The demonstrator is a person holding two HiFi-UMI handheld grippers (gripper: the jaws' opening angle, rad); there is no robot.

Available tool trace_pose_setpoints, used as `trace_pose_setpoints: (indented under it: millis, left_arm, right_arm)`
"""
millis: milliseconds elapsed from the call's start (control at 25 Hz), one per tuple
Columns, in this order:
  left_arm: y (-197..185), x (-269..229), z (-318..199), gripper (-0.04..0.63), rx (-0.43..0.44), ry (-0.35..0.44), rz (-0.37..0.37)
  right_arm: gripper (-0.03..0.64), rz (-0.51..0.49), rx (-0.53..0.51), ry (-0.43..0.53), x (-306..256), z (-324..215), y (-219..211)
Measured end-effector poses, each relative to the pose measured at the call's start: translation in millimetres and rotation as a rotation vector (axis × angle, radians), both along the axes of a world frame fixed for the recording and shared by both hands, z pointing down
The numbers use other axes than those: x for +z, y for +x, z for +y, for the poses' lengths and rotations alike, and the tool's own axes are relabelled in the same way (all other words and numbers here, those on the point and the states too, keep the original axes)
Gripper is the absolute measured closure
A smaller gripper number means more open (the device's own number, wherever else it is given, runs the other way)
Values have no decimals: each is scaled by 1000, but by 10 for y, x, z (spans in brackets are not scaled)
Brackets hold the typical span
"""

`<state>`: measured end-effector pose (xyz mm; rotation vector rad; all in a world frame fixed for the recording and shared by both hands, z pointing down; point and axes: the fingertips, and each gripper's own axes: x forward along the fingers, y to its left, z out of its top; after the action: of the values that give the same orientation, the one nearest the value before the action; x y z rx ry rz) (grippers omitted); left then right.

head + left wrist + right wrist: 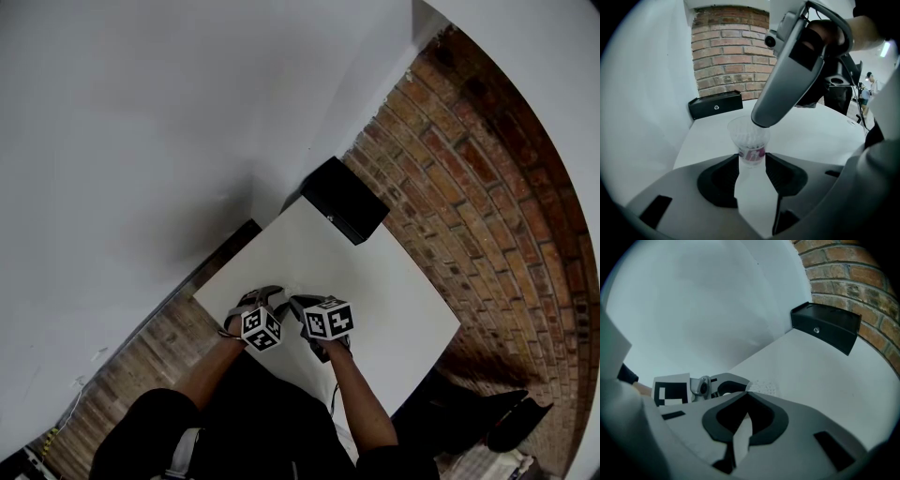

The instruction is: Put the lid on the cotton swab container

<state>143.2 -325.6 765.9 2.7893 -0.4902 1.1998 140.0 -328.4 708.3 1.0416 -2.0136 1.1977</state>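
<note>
Head view: a white table on a brick floor, with a black box at its far corner. The left gripper and right gripper meet near the table's near edge. Their marker cubes and the person's arms hide whatever is between them, so this view shows nothing of the task's progress.

Left gripper view: the left jaws are pinching the lower part of a clear container, upright just above the table and filled with white swabs. The right gripper's tip touches the far side of the container's rim. A clear band above the swab tips may be the lid. It looks to be at the rim, but whether it is pressed home cannot be told, so seating it probably remains.

Right gripper view: the right jaws are pressed together at their tips, right over the dotted swab tops. Whether a thin clear lid is nipped between them cannot be made out. Only this view shows those jaws; only the left view shows the grip on the container.
</note>
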Motion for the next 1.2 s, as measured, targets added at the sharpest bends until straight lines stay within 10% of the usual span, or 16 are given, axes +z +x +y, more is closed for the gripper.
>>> trace_pose_setpoints:
  millis: [1200]
  left_arm:
    - [59,-97,-69,407,-80,62,65]
  right_arm:
    - [595,67,-9,146,-107,-187,190]
